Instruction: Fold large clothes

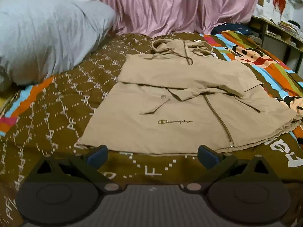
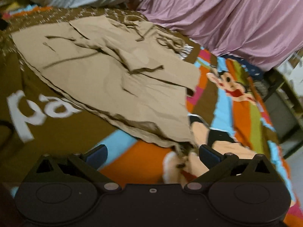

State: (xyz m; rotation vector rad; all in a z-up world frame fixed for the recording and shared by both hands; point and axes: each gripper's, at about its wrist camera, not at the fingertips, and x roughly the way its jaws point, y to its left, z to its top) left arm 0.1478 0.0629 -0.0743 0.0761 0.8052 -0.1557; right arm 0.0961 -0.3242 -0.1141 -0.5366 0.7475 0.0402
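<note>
One large garment is under inspection: a tan hooded zip-front jacket (image 1: pixel 170 102) with a dark embroidered chest logo, which we take as our landmark. It lies spread flat, front up, on a brown bedspread (image 1: pixel 56 113) printed with white letters and dotted lines. Both sleeves are folded across the jacket's chest, one over the other. The hood and its dark drawstrings lie at the far end of the jacket, the hem at the near end.

We find the left gripper (image 1: pixel 152 156) just short of the jacket's hem, near the foot of the zip. Its two blue-padded fingers (image 1: pixel 98 156) stand at full spread with only bedspread between them; they hold nothing and touch no cloth.

We find the right gripper (image 2: pixel 152 156) off the jacket's hem corner, over the striped cartoon part of the bedspread (image 2: pixel 132 160). Its blue-padded fingers (image 2: pixel 209 156) are likewise spread wide and grip nothing. The frayed tip of the hem corner reaches into the gap between them; the blur leaves us unable to say whether it touches either pad.

Beyond the jacket's hood hangs a pink pleated curtain (image 1: pixel 180 5). To the left of the jacket, well apart, rests a pale grey-blue pillow (image 1: pixel 47 37). To the right of the jacket, past the multicoloured stripes and a printed cartoon figure (image 1: pixel 248 54), stands a wooden shelf unit (image 1: pixel 280 36) with small items we cannot identify.
</note>
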